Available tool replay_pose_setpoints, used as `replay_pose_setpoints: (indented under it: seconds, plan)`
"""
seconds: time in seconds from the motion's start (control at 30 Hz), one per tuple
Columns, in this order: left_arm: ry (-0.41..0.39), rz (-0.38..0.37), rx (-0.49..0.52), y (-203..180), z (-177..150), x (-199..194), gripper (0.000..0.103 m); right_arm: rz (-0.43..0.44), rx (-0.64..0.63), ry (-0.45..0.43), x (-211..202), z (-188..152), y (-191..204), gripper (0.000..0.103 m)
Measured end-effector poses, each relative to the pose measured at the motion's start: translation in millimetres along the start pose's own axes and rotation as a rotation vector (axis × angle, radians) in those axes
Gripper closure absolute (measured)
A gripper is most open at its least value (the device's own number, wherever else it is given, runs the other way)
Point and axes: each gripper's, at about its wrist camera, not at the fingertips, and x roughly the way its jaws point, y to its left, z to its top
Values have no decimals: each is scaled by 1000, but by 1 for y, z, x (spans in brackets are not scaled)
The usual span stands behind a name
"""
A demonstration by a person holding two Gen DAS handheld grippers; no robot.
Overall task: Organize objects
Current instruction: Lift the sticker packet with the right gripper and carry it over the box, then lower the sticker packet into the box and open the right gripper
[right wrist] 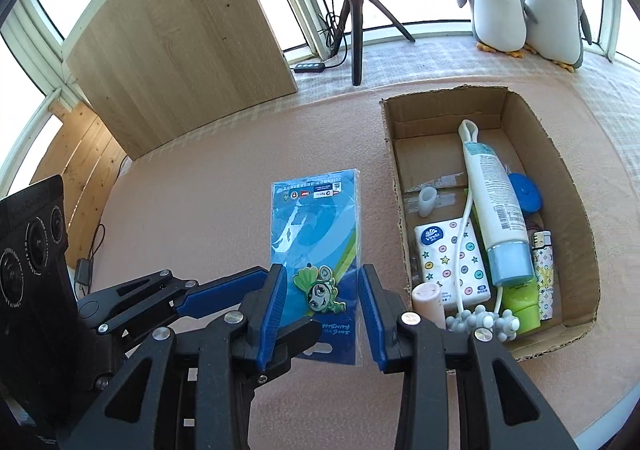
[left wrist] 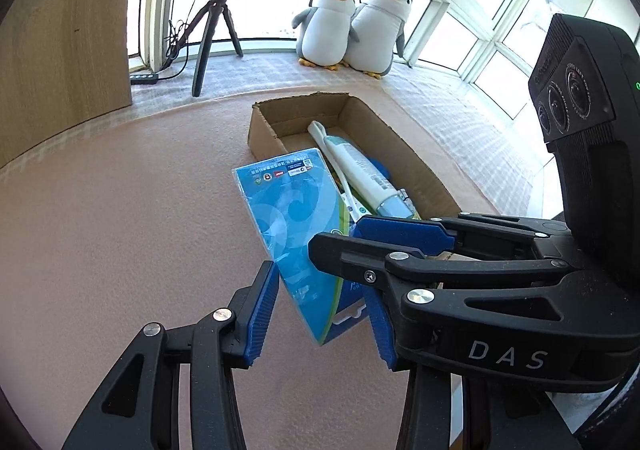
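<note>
While the blue card packet (right wrist: 316, 246) is being straddled, ungripped, by both open tools (left tool (left wrist: 320, 314), right tool (right wrist: 322, 314)), closure and transfer into the cardboard box (right wrist: 576, 210) are being called for.

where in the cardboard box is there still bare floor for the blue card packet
Bare floor lies at the far end of the brown cardboard box, beyond the white tube. The near end is crowded by the white tissue pack and small bottles.

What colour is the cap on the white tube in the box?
Light blue cap on the white tube; clearest in the right wrist view.
</note>
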Motion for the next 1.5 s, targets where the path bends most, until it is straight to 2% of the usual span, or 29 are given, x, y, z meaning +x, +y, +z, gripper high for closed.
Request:
replay_pose_setpoints:
  seconds: [0.43,0.77,1.0,1.07,1.1,1.13,1.5]
  plan:
    - [30,-23,108,-65,41,58,57,-44,79,-28,-18,16,-76,69]
    - [46,-29,115,-79,60,86,57,-40,108,-22,-15,27,-106,69]
    - [40,-17,105,-78,66,94,55,-39,97,-24,-13,33,-113,69]
    - [42,-5,94,-76,66,96,40,-42,93,-20,-11,34,-114,60]
    - [41,3,93,-75,66,96,36,-51,96,-17,-10,34,-115,48]
    - [40,9,93,-73,66,96,33,-65,104,-25,-10,33,-117,41]
    - [35,34,63,-60,63,87,30,-92,118,-49,-17,30,-118,41]
